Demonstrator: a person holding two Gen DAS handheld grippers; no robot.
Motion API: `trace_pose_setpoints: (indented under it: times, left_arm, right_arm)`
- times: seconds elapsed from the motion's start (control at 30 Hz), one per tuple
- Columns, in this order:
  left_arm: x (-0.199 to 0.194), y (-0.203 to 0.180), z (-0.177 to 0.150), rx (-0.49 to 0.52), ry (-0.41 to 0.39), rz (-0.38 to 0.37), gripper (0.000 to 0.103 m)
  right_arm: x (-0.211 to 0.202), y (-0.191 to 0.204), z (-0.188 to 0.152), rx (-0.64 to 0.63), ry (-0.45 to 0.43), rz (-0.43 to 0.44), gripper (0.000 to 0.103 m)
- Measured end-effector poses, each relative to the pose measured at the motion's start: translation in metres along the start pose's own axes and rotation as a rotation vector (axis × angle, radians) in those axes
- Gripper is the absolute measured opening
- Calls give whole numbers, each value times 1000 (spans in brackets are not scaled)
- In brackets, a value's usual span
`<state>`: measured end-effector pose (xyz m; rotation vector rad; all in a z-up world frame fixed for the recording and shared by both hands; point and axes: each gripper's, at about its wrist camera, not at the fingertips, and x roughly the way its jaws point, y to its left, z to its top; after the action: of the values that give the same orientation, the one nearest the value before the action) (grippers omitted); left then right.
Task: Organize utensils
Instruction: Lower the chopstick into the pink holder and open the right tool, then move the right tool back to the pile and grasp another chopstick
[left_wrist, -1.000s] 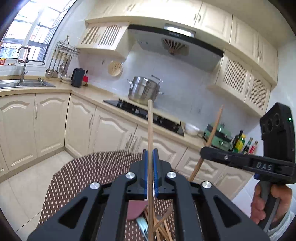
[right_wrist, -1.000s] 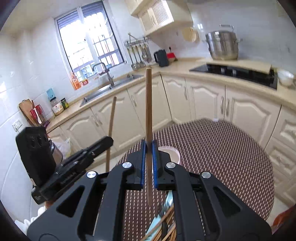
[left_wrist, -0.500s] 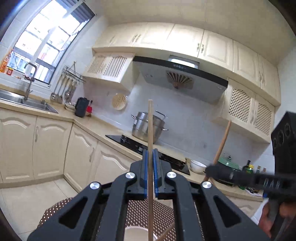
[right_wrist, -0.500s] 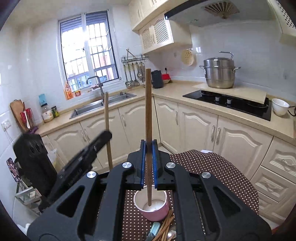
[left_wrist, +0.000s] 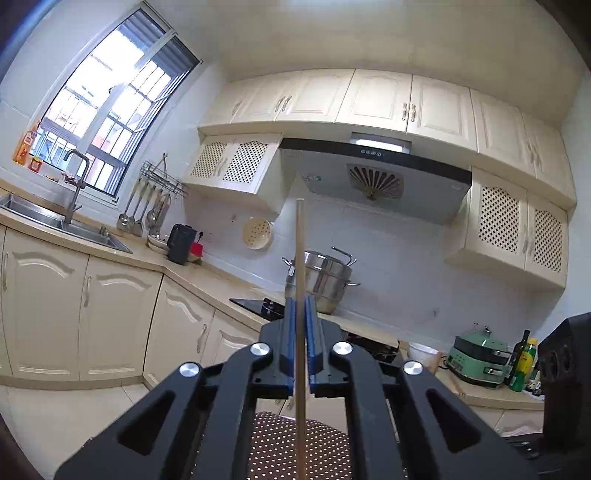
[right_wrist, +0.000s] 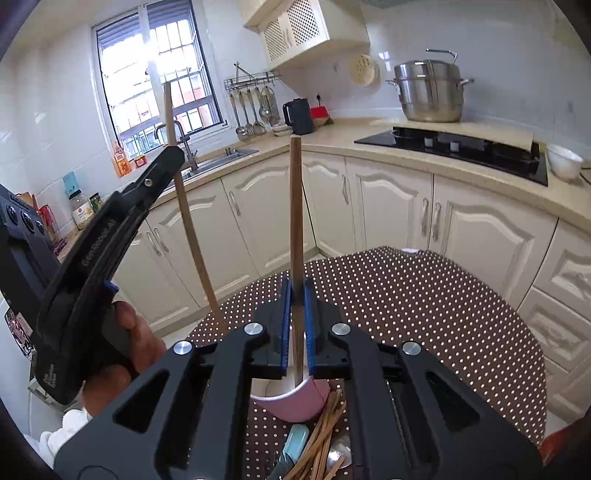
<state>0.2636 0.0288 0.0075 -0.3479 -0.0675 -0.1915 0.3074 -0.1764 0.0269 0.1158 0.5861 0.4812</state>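
Two grippers (left_wrist: 301, 332) (right_wrist: 295, 325) — one chopstick (left_wrist: 300, 258) (right_wrist: 295, 221) each (one pink cup (right_wrist: 295, 402)).

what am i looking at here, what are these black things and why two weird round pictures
No robot here: a person holds a black two-finger tool in each hand, each with a wide-angle camera looking along its fingers, hence two round pictures.

The left wrist view shows the left tool shut on a pale chopstick, pointing at the kitchen wall.

The right wrist view shows the right tool shut on a darker chopstick, over a pink cup on a brown dotted tablecloth. Loose chopsticks and other cutlery lie beside the cup. The left tool and the hand holding it appear at the left of that view.
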Motion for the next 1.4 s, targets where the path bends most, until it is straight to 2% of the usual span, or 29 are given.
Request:
trace_pose_setpoints:
  times: [0.23, 0.43, 0.7, 0.73, 0.83, 0.93, 0.97, 1.07, 1.2, 1.27, 1.4]
  left_arm:
    - [-2, 3, -17, 34, 51, 4, 5]
    - [-20, 6, -31, 63, 110, -7, 5]
    - [-37, 5, -35, 84, 167, -27, 7]
    - [-39, 4, -34, 91, 167, -27, 9]
    - [-49, 3, -31, 97, 160, -29, 36]
    - [-57, 5, -28, 81, 165, -35, 44]
    - [-59, 6, -26, 77, 169, -31, 51]
    - [-65, 8, -21, 56, 182, -25, 60]
    - [-76, 9, -15, 33, 205, -17, 65]
    - [-82, 8, -12, 24, 218, -17, 72]
    - [-96, 5, -7, 26, 236, -19, 74]
  right_arm:
    - [3, 1, -7, 9, -3, 4, 7]
    - [3, 1, -12, 20, -8, -11, 7]
    - [-3, 7, -19, 18, -31, -43, 8]
    - [-4, 8, -19, 19, -31, -45, 8]
    - [-5, 10, -21, 22, -29, -49, 8]
    - [-9, 12, -23, 26, -27, -53, 9]
    - [-10, 12, -24, 28, -29, -55, 16]
    - [-22, 14, -25, 38, -67, -65, 58]
    - [-35, 20, -27, 32, -79, -63, 58]
    - [-43, 21, -29, 34, -89, -68, 62]
    - [-59, 20, -33, 53, -107, -75, 64]
